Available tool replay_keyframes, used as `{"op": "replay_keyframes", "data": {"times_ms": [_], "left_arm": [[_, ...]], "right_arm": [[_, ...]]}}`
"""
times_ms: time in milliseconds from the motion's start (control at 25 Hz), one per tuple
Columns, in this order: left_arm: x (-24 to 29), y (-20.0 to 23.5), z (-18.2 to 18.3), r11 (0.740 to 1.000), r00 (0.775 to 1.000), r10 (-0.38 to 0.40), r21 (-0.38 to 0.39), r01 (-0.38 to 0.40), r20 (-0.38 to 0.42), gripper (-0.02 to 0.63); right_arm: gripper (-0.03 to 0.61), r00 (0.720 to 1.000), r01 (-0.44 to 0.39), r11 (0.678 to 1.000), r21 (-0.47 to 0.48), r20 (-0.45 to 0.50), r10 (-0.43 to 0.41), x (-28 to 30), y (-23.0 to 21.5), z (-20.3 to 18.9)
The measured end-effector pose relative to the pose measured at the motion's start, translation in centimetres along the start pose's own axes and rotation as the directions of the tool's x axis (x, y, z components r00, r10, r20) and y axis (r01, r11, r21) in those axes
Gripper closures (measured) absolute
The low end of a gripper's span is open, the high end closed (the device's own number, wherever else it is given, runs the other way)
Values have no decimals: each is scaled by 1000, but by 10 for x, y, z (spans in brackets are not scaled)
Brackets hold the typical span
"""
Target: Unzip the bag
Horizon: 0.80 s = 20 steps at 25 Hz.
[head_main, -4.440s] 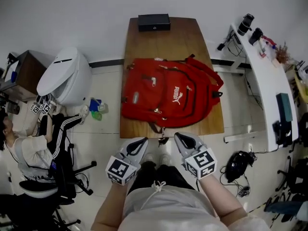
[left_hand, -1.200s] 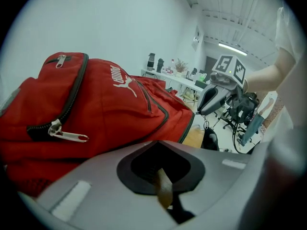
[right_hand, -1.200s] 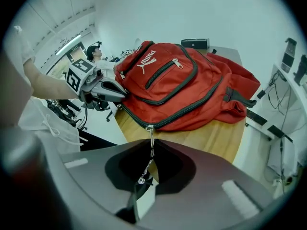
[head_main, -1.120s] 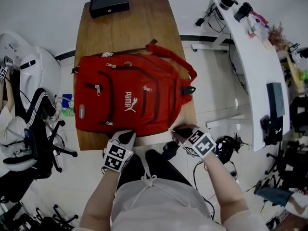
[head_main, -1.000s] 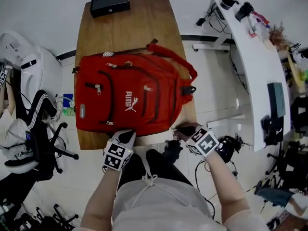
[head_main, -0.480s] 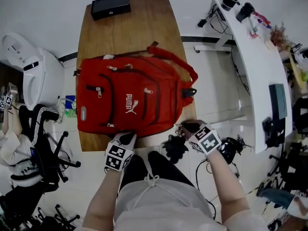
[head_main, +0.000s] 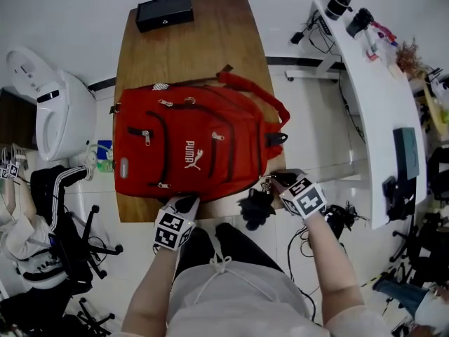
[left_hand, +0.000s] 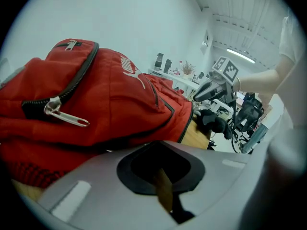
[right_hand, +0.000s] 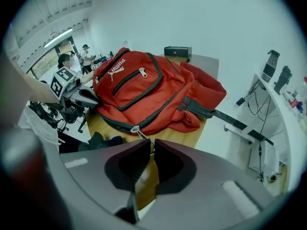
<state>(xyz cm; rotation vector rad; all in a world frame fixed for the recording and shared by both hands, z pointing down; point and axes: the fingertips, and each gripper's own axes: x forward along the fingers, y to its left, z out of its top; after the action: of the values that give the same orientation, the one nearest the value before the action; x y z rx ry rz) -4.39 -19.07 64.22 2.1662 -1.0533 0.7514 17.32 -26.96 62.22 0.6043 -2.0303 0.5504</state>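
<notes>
Nearest the person, the left gripper (head_main: 186, 203) stays where it was a second ago, its jaws closed on the near hem of the bag (head_main: 189, 146) and pinning it to the wooden surface (head_main: 189, 44). In the left gripper view the red fabric bulges directly above the shut jaws.

What has changed is on the right. The right gripper (right_hand: 152, 143) has its jaws pressed almost together on the metal zipper pull (right_hand: 140, 133). Over the last second it has slid away from the near edge, out and round the bag's near right corner, drawing the pull with it. A dark soft object (head_main: 256, 206) sits just beside the surface's near edge, under that gripper; what it is cannot be told.

This looks like the opening stroke just under way: one side is anchored and the slider has begun to travel. The dark zip track trailing behind the slider shows in the right gripper view, but whether it gapes open cannot be made out. Most of the track, curving over the bag toward the straps (head_main: 256, 93), is probably still closed.

Farther off, a black box (head_main: 165, 11) rests at the surface's far end, well apart from the bag.
</notes>
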Motion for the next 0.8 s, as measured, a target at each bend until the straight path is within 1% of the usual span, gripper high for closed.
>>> {"op": "replay_keyframes", "data": {"times_ms": [120,200,240,280,320,360,400,440,560,680,800], "left_arm": [[0,-1,-2,1000,999,16,-5,-16,-31,607],[-1,-1,0,999,999,41,-2,-41,-31,607],[-5,0,5,998,998,62,0,-62,-5,607],[-11,0,14,996,995,91,2,-92,45,607],[-21,-1,26,993,987,121,4,-122,110,607],[-31,-4,38,990,975,141,6,-144,172,607],[-41,-9,49,988,964,146,11,-152,220,607],[-50,-16,57,989,957,138,19,-148,256,607],[-79,-36,74,991,937,98,57,-124,335,607],[-115,-58,78,983,907,71,127,-134,415,607],[-157,-87,68,980,876,27,162,-118,481,607]], "right_arm": [[540,999,-41,999,16,8,41,2,7,-3],[536,998,-42,999,16,40,41,2,9,-2],[531,997,-33,999,15,69,32,0,9,1],[494,994,-27,999,17,108,25,-1,11,5],[395,988,-27,999,24,154,23,-5,14,11],[367,979,-29,999,33,204,21,-10,18,18],[368,967,-22,999,39,254,12,-19,22,25],[386,953,-5,999,38,302,-7,-30,28,31],[521,909,69,998,-5,411,-61,-66,55,45],[569,870,131,989,-72,487,-80,-98,100,53],[569,822,176,980,-97,562,-92,-123,153,50]]}}
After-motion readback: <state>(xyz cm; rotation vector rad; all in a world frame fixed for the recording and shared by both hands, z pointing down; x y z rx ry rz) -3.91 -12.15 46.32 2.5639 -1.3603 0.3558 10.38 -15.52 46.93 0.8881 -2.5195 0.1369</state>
